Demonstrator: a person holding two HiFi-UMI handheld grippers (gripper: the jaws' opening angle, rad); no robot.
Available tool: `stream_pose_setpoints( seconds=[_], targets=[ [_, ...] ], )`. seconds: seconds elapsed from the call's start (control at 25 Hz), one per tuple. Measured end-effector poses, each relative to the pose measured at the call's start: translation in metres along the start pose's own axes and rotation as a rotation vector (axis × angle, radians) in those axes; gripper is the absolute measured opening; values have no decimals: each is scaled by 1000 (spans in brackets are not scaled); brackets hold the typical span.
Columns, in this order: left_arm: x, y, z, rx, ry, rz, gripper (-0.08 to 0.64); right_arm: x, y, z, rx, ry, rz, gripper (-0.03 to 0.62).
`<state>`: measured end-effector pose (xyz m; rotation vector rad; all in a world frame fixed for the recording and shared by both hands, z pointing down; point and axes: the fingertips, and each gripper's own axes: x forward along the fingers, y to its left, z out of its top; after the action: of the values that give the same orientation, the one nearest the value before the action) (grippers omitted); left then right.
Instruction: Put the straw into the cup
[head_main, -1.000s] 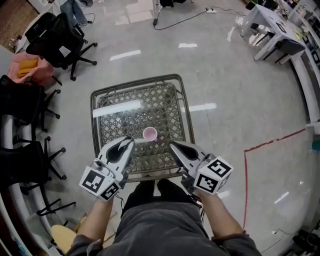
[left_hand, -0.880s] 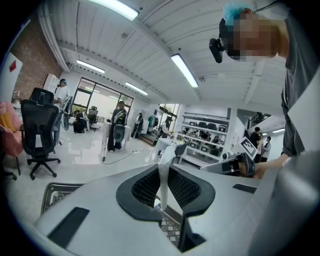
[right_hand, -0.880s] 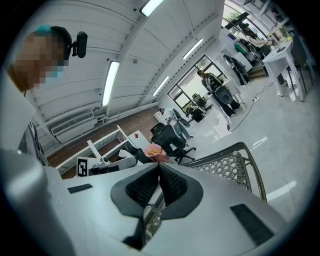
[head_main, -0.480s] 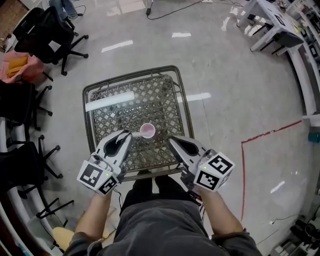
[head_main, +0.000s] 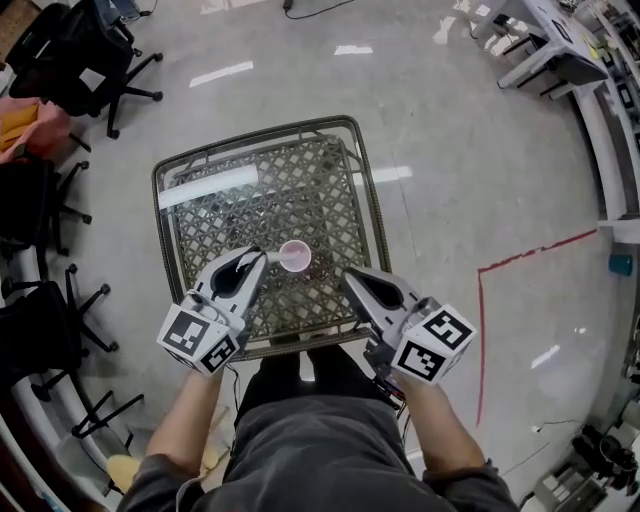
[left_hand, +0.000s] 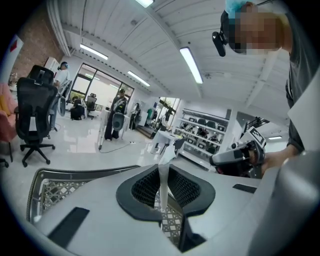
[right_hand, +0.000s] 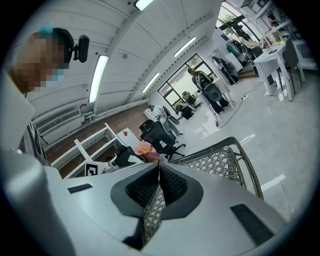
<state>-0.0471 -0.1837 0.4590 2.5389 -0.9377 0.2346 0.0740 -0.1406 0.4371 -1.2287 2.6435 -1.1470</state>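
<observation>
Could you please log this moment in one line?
left gripper: shut on straw | straw: tip at cup | right gripper: shut, empty | cup: upright on table

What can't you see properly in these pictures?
Head view: whether the straw touches the cup; too small.
Left gripper view: the straw's bottom end, behind the jaws of the left gripper.
Both gripper views: the cup, perhaps behind the jaws.

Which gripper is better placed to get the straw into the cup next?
Left. The left gripper is shut on the white straw, whose end is close beside the pink cup. The right gripper is shut with nothing in it, on the cup's other side.
</observation>
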Motion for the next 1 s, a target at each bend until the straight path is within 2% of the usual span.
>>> stream_pose_setpoints(
  seconds=[0.48,1.0],
  targets=[
    [22,19,-41,-22,58,-34,54,12,-23,-21,35,29,-54,14],
    [48,46,-96,-69,126,-8,54,16,-41,-50,81,89,-87,14]
  ],
)
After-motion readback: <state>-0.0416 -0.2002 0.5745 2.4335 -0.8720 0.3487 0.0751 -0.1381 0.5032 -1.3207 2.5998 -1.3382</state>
